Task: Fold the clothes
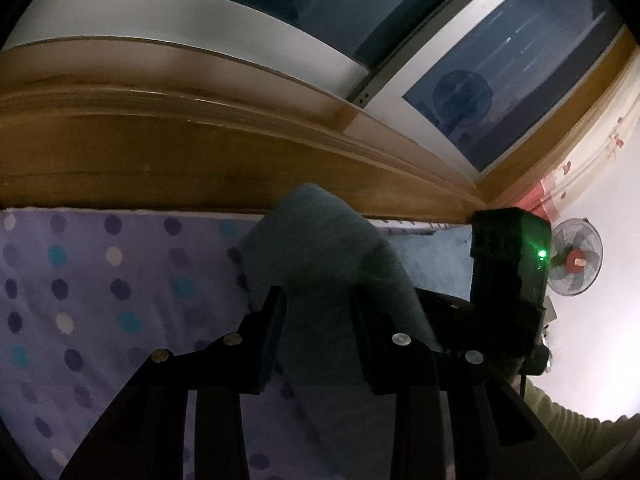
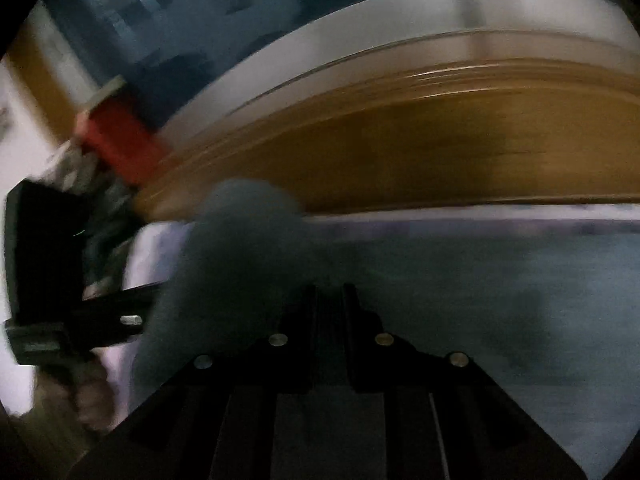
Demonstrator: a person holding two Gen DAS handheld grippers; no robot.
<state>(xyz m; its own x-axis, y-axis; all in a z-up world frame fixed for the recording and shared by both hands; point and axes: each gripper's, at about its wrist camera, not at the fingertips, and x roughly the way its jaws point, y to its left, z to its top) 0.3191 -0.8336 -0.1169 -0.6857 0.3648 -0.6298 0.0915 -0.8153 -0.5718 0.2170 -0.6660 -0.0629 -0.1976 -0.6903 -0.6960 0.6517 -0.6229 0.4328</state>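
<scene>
A grey-blue garment (image 1: 320, 248) rises in a bunched fold between the fingers of my left gripper (image 1: 318, 300), which is shut on it above the dotted purple bedsheet (image 1: 100, 288). In the blurred right wrist view, the same garment (image 2: 240, 248) bulges up to the left, and more of it spreads flat to the right. My right gripper (image 2: 330, 292) has its fingers close together, shut on a thin layer of the cloth. The other gripper's black body (image 1: 508, 264) shows at the right of the left wrist view, and at the left (image 2: 44, 264) of the right wrist view.
A wooden headboard (image 1: 200, 148) runs along the far edge of the bed, with a dark window (image 1: 500, 80) behind it. A wall fan (image 1: 576, 260) hangs on the right. A red object (image 2: 120, 140) sits by the headboard. A sleeve (image 1: 580, 428) shows at lower right.
</scene>
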